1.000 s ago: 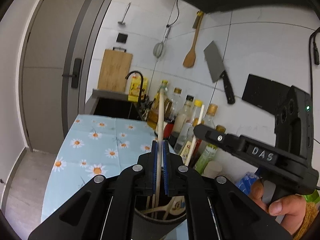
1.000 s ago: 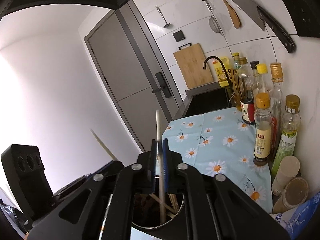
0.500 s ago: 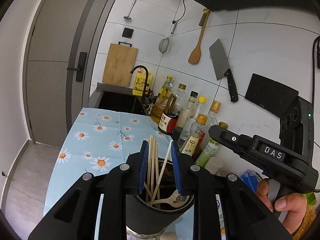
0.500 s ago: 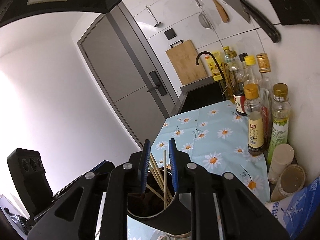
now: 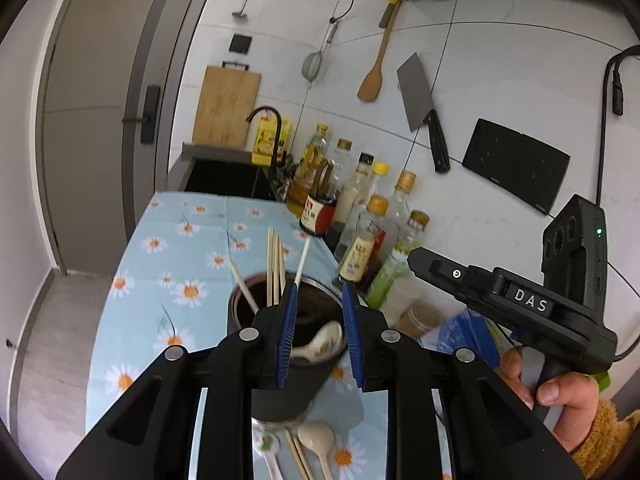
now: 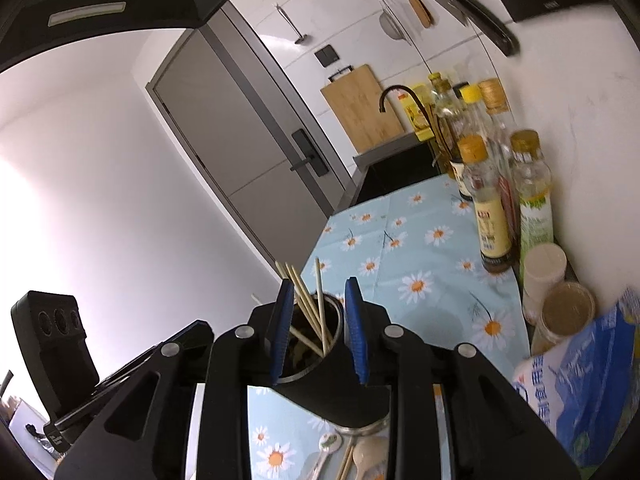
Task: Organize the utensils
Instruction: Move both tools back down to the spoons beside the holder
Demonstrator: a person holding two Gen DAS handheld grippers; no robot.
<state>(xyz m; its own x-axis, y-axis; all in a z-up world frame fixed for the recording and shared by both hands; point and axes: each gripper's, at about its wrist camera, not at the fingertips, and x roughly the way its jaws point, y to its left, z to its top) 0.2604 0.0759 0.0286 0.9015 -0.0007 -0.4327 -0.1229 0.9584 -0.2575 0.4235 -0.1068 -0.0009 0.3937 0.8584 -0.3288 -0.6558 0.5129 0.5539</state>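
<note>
Both tongs, left (image 5: 318, 332) and right (image 6: 318, 328), have released their wooden chopsticks (image 5: 275, 268) into the dark round holder (image 5: 280, 392) on the daisy-print desk (image 5: 176, 264); right jaws opening, empty. Retreating carelessly could knock the holder over.

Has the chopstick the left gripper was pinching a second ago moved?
Yes. The left gripper let go and its jaws stand open; the chopstick now stands in the dark utensil holder on the daisy tablecloth.
</note>
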